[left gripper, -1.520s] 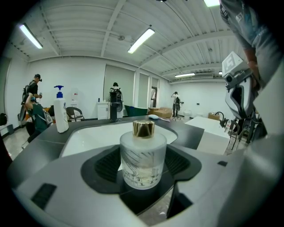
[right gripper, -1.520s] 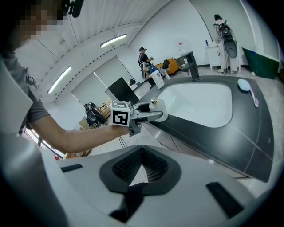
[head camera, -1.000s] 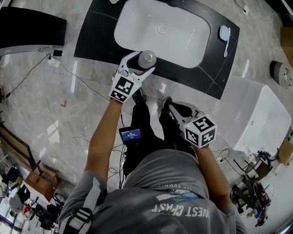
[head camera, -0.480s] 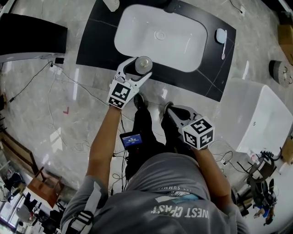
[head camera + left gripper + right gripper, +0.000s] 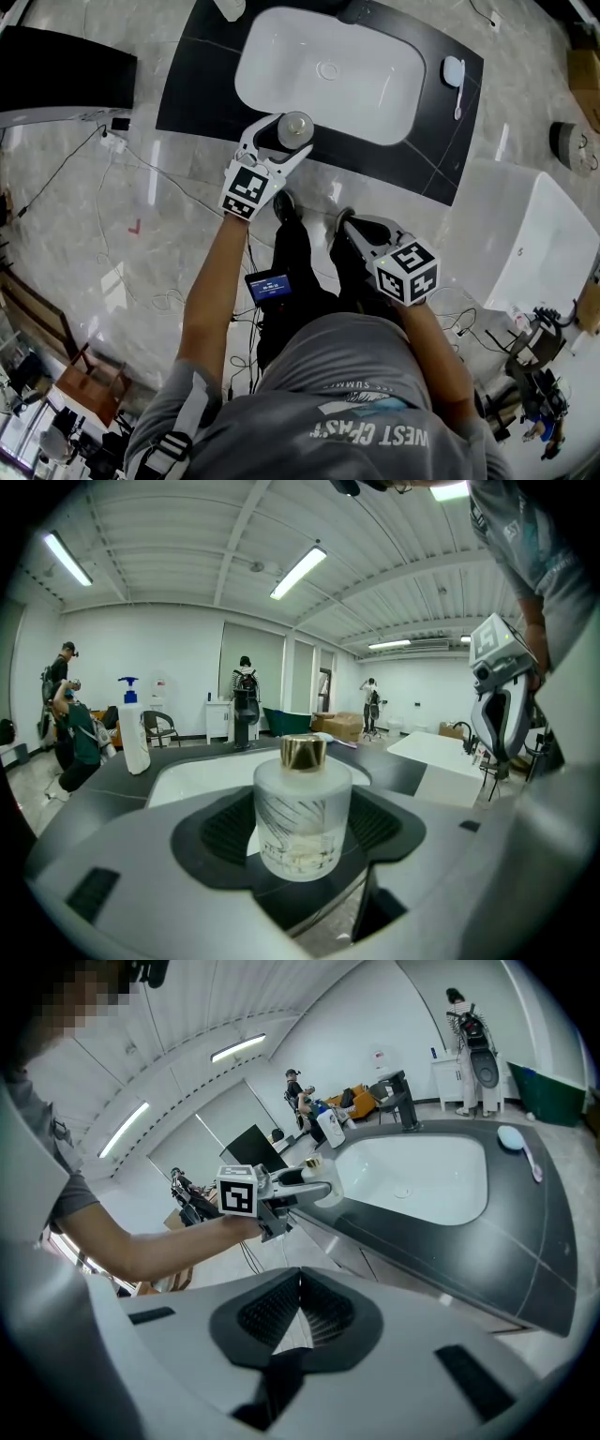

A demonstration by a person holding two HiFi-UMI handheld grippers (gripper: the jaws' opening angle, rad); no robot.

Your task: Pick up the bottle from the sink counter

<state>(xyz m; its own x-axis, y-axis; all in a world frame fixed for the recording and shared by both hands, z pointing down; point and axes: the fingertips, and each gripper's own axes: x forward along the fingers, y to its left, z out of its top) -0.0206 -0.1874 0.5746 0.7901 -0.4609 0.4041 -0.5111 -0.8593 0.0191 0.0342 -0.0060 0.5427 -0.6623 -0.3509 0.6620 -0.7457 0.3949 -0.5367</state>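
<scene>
The bottle (image 5: pixel 302 808) — frosted glass, gold cap, upright — stands squarely between the jaws of the left gripper (image 5: pixel 286 134), deep in the throat and level with the ribbed pads. The two pads are closed in on its round sides, one to each flank, and seem to be pinching it. Below the jaws lies the front edge of the dark sink counter (image 5: pixel 187 84), with the white basin (image 5: pixel 197 775) just beyond the jaw tips. Whether the base is already clear of the counter cannot be told from these views.

The step in hand looks like the lift. A smooth round glass wall can slip or swivel in a two-point hold, so the squeeze should be even and the rise straight up, cap vertical, with no twist of the wrist. Drawing back toward the body before the base clears risks catching the counter's lip.

The right gripper (image 5: pixel 300 1309) hangs well apart — low, off to the other side — with its jaws pressed together on nothing.
</scene>
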